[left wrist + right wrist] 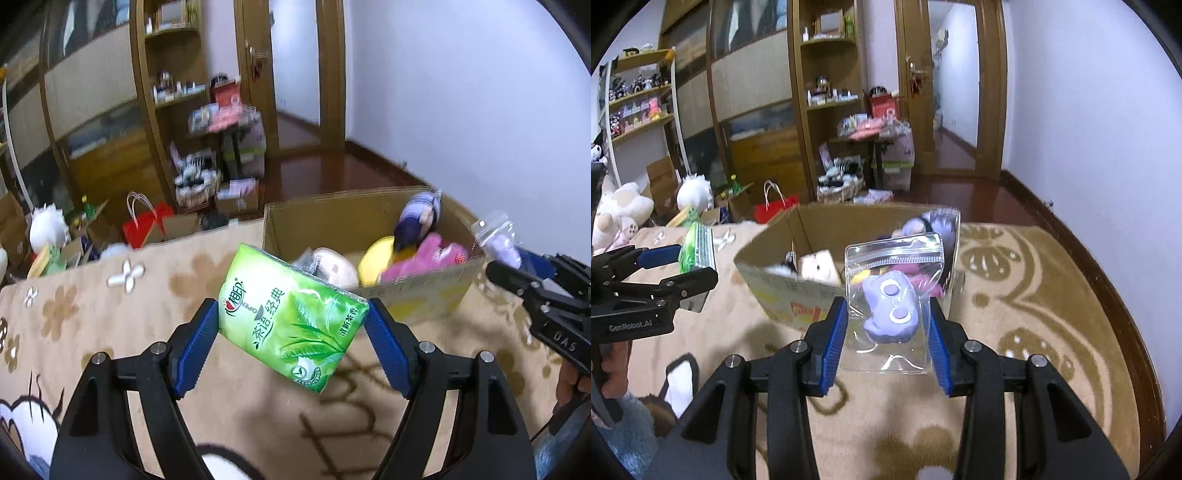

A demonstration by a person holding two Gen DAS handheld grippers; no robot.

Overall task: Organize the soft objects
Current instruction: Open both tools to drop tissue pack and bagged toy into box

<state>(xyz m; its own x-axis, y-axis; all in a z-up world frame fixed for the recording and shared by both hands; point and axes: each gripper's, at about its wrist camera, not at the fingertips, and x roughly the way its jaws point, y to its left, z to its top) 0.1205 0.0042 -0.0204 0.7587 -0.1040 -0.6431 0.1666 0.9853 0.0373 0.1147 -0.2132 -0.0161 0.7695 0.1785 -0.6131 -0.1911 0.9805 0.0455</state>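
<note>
**Inspector A:** Start with the goods. The green tissue pack [295,317] is clamped between the blue pads of the left gripper [293,325], clear of the patterned blanket [110,332]. Its long axis runs tilted, from about eleven o'clock down to five o'clock in the left wrist view. The jaws stand fairly wide because the pack is wide.

**Inspector B:** And the right side?

**Inspector A:** The right gripper [888,325] is closed narrow on a clear zip pouch [894,295] holding a small lilac plush. The pouch stands roughly upright, zip strip at twelve o'clock.

**Inspector B:** Destination?

**Inspector A:** The cardboard box [424,284], open-topped on the blanket, already holding a pink item [424,258], a yellow item [375,258] and a striped plush [421,214]. From the left gripper it lies at roughly one o'clock, beyond the pack. From the right gripper it lies at twelve o'clock, directly behind the pouch.

**Inspector B:** Which hand is nearer?

**Inspector A:** My judgement: the right. Its pouch already overlaps the box's near wall in its own view, so a short forward carry should bring it over the opening. The left must travel forward and rightward.

**Inspector B:** Risk?

**Inspector A:** Both hands converge on one opening; the right gripper shows at three o'clock in the left view, so they could crowd.
</note>
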